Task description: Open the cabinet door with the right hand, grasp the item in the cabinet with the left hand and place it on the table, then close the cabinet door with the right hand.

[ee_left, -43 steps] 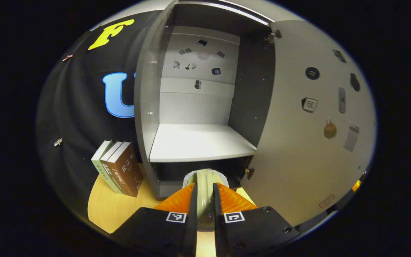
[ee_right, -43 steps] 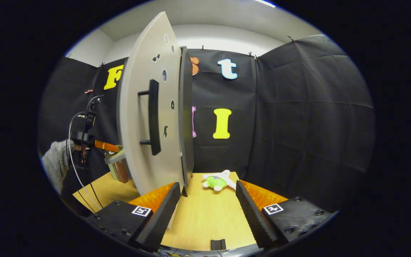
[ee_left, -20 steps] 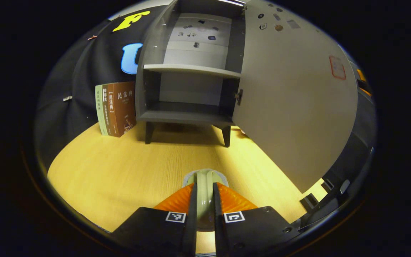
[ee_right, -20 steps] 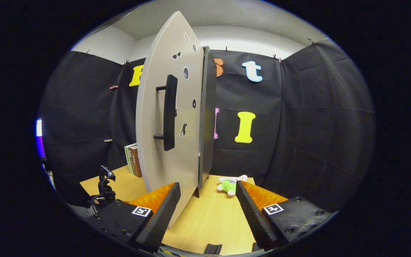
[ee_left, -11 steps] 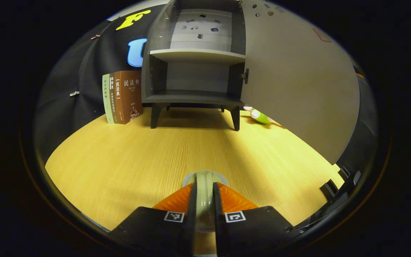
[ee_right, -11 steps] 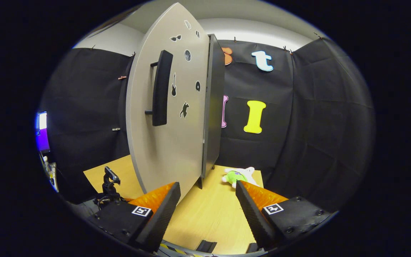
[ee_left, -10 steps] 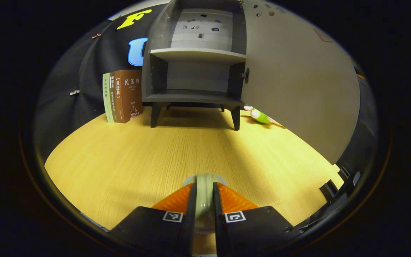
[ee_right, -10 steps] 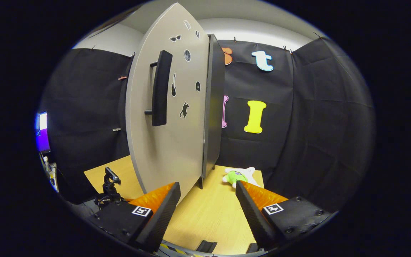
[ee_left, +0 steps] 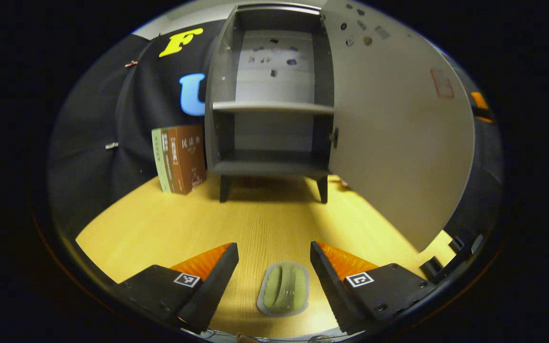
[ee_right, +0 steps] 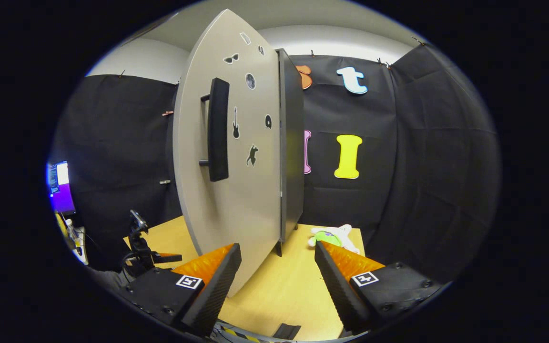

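A pale green oval item in a clear wrapper (ee_left: 284, 289) lies flat on the wooden table (ee_left: 160, 228), between the spread fingers of my left gripper (ee_left: 274, 259), which is open and not touching it. The grey cabinet (ee_left: 269, 105) stands farther back with both shelves bare and its door (ee_left: 398, 138) swung wide to the right. In the right gripper view the door (ee_right: 250, 200) is seen from outside, with a black bar handle (ee_right: 218, 129) on it. My right gripper (ee_right: 277, 267) is open, low and just in front of the door's bottom edge.
Several books (ee_left: 179, 157) stand left of the cabinet. A green and white plush toy (ee_right: 331, 237) lies on the table behind the cabinet's right side. The other gripper and its cable (ee_right: 143, 247) show low at the left. A lit screen (ee_right: 60, 186) glows at far left.
My left gripper has lowered the green item from the cabinet down to the table, then opened and let it go. The right gripper has stayed open near the door, shifting slightly.
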Tool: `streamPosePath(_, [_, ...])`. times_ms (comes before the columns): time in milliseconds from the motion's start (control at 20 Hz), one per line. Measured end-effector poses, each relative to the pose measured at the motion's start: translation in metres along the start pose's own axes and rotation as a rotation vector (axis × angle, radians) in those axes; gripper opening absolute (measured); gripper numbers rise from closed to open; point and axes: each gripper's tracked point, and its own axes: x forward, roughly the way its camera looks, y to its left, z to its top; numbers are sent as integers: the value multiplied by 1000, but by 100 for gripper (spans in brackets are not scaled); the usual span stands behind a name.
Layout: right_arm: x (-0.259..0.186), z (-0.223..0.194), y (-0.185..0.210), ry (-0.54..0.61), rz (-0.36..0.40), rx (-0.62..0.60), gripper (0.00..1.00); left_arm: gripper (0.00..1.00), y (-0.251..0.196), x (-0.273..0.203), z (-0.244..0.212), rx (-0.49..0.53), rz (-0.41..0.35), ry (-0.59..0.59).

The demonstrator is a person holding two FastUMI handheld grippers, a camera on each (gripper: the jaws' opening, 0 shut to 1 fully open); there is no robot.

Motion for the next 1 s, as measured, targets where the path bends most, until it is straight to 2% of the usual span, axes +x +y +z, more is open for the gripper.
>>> streamPosePath(150, [6, 18, 22, -39, 77, 12, 98, 95, 8, -34, 79, 16, 26, -115])
streamPosePath(350, [20, 32, 33, -83, 137, 32, 98, 95, -3, -77, 140, -10, -4, -174])
streamPosePath(550, [30, 32, 43, -86, 180, 30, 98, 95, 2, -109, 187, 39, 22, -248])
streamPosePath(750, [35, 33, 54, -84, 214, 19, 98, 93, 9, -123, 203, 67, 32, -267])
streamPosePath(850, [38, 34, 56, -80, 186, 2, 97, 94, 24, -124, 210, 73, 51, -278])
streamPosePath(1000, [40, 29, 58, -69, 115, 8, 95, 94, 37, -116, 221, 50, -18, -285])
